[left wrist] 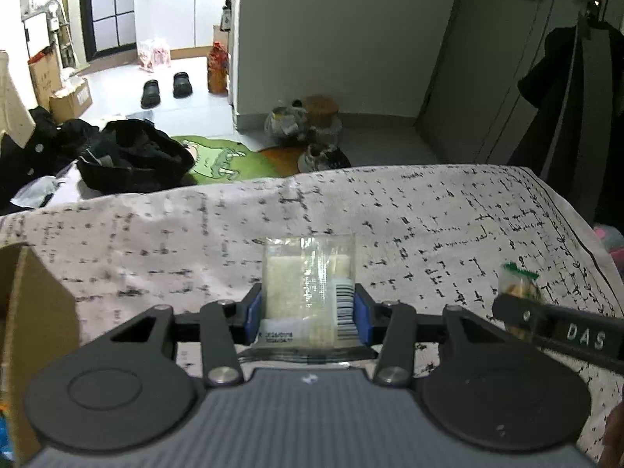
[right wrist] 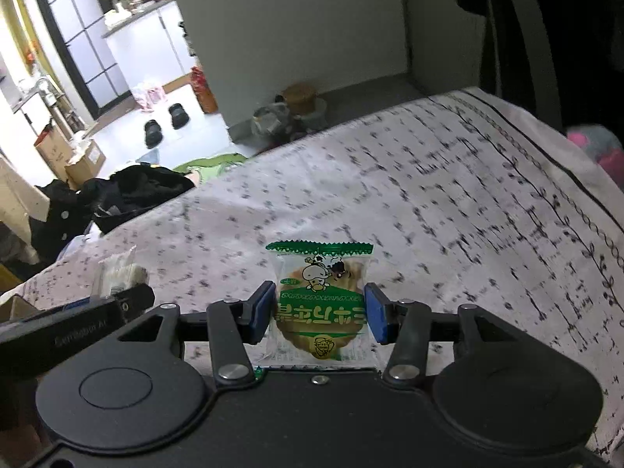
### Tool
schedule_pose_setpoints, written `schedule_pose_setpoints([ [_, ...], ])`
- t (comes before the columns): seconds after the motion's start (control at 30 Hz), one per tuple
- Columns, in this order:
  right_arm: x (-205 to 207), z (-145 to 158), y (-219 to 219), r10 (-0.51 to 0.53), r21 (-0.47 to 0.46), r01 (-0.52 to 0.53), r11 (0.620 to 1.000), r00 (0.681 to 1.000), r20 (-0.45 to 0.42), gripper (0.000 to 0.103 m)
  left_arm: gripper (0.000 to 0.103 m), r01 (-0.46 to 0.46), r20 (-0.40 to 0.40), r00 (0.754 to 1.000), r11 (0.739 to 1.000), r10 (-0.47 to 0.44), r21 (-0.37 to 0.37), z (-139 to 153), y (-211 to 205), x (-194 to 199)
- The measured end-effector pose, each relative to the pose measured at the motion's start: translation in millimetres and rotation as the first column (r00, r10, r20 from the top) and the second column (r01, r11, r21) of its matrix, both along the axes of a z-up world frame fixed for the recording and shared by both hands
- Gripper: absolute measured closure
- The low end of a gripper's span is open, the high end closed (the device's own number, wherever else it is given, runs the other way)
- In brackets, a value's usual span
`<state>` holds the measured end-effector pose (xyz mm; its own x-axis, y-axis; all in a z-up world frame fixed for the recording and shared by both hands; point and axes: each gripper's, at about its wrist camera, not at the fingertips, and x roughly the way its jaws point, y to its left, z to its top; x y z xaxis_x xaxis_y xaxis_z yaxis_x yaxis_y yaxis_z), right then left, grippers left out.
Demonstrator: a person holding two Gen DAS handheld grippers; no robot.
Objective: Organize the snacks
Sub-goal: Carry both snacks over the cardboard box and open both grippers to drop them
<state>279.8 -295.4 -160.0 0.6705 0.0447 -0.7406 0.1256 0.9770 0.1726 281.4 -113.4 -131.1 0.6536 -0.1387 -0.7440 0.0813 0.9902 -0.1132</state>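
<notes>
My left gripper [left wrist: 308,312] is shut on a clear packet of pale rice cracker [left wrist: 308,280] with a barcode, held above the patterned tablecloth [left wrist: 429,210]. My right gripper [right wrist: 318,312] is shut on a green-and-white cookie packet [right wrist: 319,296] with a cartoon figure. The right gripper with its green packet [left wrist: 518,280] shows at the right of the left wrist view. The left gripper with its clear packet [right wrist: 117,273] shows at the left of the right wrist view.
A cardboard box [left wrist: 27,312] stands at the left edge of the table. Beyond the table's far edge lie black clothes [left wrist: 128,156], a green mat [left wrist: 218,160], bags and jars [left wrist: 304,121] by a wall, and shoes [left wrist: 167,87].
</notes>
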Motion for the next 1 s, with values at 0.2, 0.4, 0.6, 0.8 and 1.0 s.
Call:
schedule_pose_setpoints([
  [0.2, -4, 20, 28, 0.075, 0.005, -0.076, 0.997, 0.995, 0.06, 0.055, 0.058, -0.042, 0.028, 0.999, 0.998, 0.043, -0.046, 22, 29, -14],
  [0.4, -7, 32, 53, 0.124, 0.02, -0.127, 0.992, 0.987, 0.105, 0.055, 0.058, -0.074, 0.068, 0.995, 0.995, 0.079, -0.063, 41, 54, -26],
  [0.6, -13, 43, 83, 0.19, 0.025, -0.196, 0.98, 0.971, 0.144, 0.055, 0.058, -0.097, 0.102, 0.989, 0.993, 0.104, -0.071, 59, 83, -37],
  [0.8, -20, 51, 115, 0.253, 0.037, -0.262, 0.964, 0.953, 0.167, 0.055, 0.058, -0.138, 0.121, 0.982, 0.988, 0.145, -0.065, 71, 116, -49],
  [1.0, -26, 56, 144, 0.303, 0.046, -0.316, 0.948, 0.936, 0.18, 0.055, 0.058, -0.192, 0.124, 0.973, 0.98, 0.197, -0.054, 74, 155, -65],
])
